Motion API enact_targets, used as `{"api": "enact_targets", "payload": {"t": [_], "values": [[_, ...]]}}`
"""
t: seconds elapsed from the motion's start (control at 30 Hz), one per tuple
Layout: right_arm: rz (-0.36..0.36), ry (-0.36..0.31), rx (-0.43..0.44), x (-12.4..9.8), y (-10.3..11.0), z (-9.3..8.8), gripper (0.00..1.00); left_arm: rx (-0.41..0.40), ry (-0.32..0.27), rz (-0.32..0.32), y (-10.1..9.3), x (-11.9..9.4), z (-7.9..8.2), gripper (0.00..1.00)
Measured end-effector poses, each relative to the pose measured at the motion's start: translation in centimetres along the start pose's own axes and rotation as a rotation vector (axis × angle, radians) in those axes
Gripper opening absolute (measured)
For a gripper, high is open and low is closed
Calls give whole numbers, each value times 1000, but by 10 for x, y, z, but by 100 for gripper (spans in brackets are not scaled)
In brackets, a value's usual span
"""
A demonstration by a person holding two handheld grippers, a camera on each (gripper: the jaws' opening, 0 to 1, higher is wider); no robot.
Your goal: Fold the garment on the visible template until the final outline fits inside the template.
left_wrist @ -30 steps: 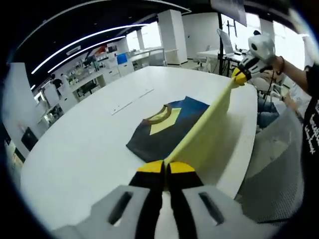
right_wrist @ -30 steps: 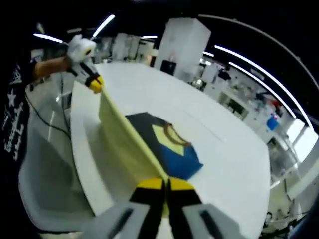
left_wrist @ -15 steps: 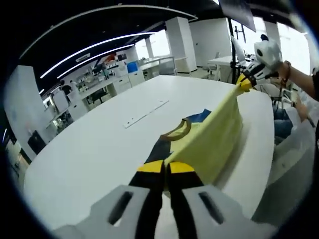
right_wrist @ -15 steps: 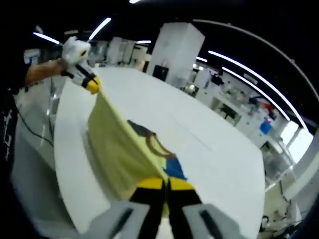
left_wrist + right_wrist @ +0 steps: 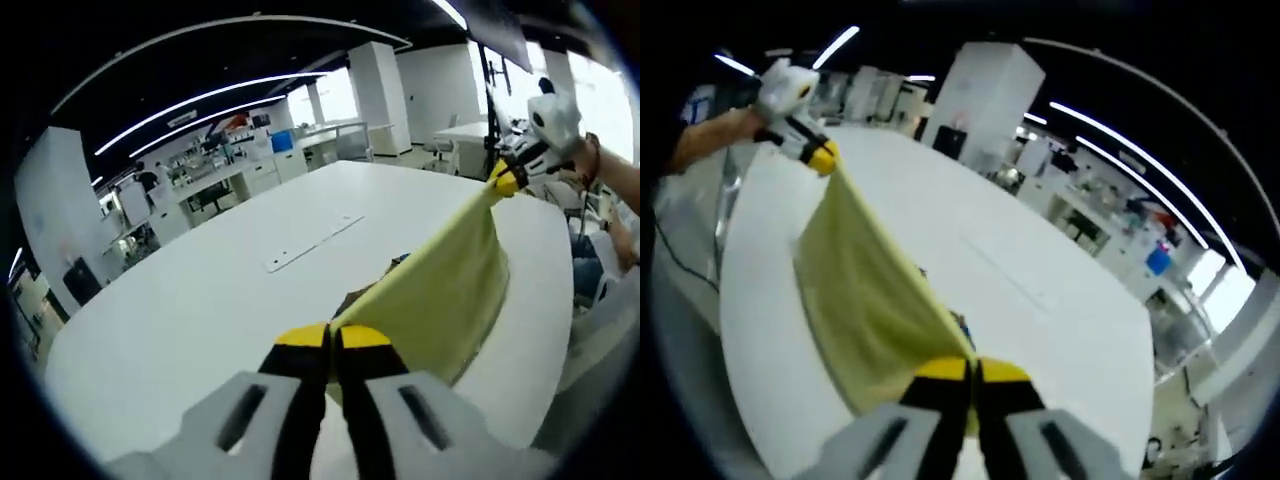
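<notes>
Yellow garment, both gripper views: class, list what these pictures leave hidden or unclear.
- Left gripper view: the lifted yellow garment hides most of the dark part beneath it.
- Right gripper view: the yellow garment covers the table where a template would lie; no outline can be made out.
- Left gripper view: the background shelves are too small to read.

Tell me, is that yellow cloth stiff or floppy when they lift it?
Probably floppy: the yellow cloth sags between the left gripper and right gripper. Likely light, since pinched corners alone carry it. It may slip free if the jaws loosen.

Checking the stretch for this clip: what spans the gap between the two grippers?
A taut yellow garment panel, held by the left gripper and right gripper; the left gripper view shows this.
</notes>
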State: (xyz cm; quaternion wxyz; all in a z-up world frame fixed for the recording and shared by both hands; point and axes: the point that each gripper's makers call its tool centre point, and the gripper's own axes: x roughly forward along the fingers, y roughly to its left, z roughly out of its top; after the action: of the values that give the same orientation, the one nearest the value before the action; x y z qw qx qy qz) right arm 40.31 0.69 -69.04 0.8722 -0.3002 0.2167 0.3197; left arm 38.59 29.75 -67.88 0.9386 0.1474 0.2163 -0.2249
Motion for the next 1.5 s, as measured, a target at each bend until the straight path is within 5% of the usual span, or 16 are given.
{"api": "enact_targets", "payload": {"t": [0.47, 1.5], "values": [[-77, 127, -60, 52, -13, -12, 0, -113, 65, -20, 15, 43, -19, 0], [47, 293, 55, 160, -9, -69, 0, -76, 240, -32, 34, 138, -96, 0]]}}
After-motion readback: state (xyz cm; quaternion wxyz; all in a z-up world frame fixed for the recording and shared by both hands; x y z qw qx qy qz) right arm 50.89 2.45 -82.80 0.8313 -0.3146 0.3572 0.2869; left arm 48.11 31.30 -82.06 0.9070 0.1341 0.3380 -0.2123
